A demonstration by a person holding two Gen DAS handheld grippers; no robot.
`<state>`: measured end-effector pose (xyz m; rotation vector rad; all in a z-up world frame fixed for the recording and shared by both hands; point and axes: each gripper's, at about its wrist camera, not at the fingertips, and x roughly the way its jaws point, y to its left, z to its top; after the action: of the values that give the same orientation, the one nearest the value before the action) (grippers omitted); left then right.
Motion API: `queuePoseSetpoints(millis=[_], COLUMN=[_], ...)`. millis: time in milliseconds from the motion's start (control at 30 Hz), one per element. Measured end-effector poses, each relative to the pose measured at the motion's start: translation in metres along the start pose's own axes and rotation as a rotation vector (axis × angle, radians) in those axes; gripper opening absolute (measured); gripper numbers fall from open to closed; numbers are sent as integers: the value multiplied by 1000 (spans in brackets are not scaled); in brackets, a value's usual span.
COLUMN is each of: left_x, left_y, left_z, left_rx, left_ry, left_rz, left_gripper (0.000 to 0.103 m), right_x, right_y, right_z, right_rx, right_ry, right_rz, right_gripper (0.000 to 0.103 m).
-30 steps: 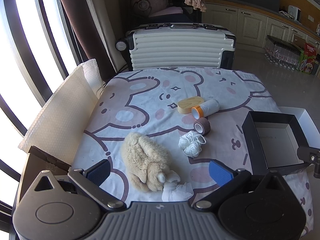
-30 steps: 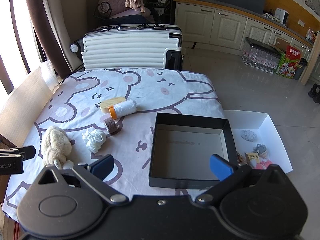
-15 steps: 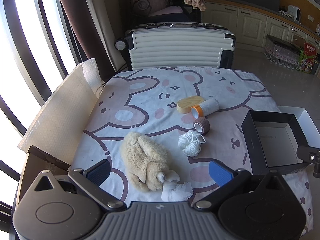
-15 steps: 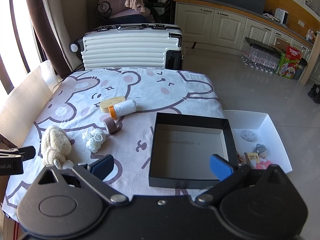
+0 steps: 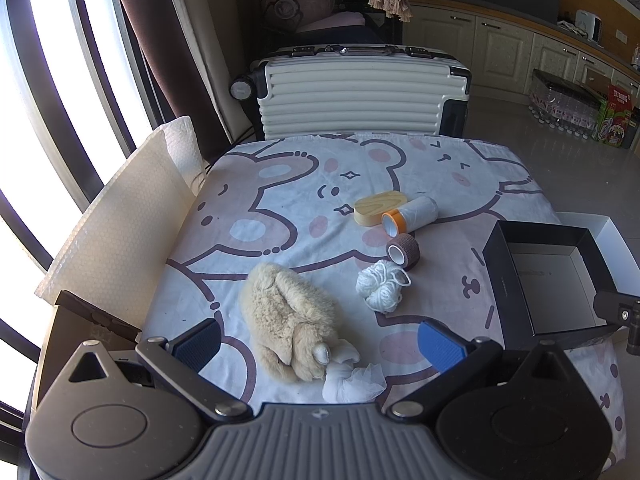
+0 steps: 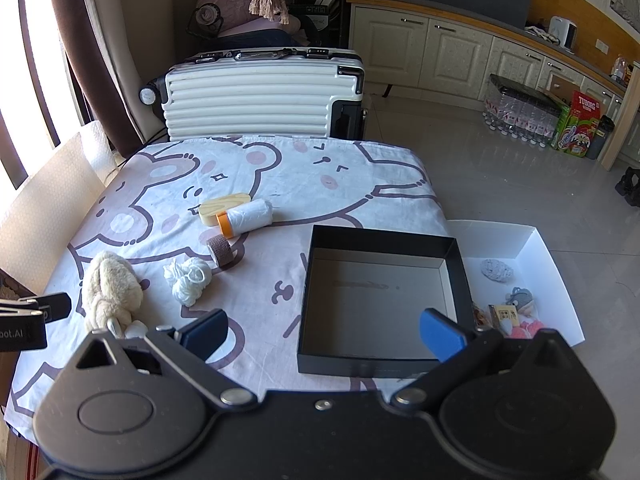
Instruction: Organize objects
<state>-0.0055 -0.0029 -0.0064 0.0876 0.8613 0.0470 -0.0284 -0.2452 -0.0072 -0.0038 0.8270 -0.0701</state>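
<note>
Bear-print cloth covers the table [image 5: 280, 184], with an empty black box [image 6: 384, 236] at its right edge. Both the left gripper [image 5: 320, 344] and right gripper [image 6: 324, 332] hang spread and empty. Nearest the left one lies the plush toy [image 5: 288, 312]; I would straddle its thick middle, avoiding the white ribbon.

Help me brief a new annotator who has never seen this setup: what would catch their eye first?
Probably the white tablecloth printed with pink cartoon bears, with a ribbed white hard-shell suitcase standing behind it. Next, the empty black square cardboard box at the table's right edge. Left of it lie a fluffy cream plush toy and a tangled ball of white yarn, while both open grippers, left gripper and right gripper, hold nothing.
</note>
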Motion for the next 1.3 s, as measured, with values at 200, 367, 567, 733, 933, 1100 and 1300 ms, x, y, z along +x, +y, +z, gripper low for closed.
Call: queuePoseSetpoints(millis=[200,367,567,733,933,1100,1300], left_x=[0,0,0,-3,-12,-24,-37], left_y=[0,0,-1,-1,5,15,20], left_z=[0,-1,-3,-4,11,33,64], left_rx=[0,0,2,10,12,-2,-3], left_ry=[1,1,3,-5,-37,-72,-113], left_rz=[0,-1,-2,6,19,16,36], left_gripper=[103,103,103,103,103,103,103], right_x=[0,0,0,-2,-10,-16,-25], right_y=[-1,-1,0,0,2,7,15], right_z=[-1,-1,-1,1,15,33,60], right_rx=[1,2,2,-8,6,8,0], right_ry=[0,1,0,-10,-44,-66,-100], right_rz=[1,0,0,7,29,44,71], right_gripper=[103,103,103,103,103,103,103])
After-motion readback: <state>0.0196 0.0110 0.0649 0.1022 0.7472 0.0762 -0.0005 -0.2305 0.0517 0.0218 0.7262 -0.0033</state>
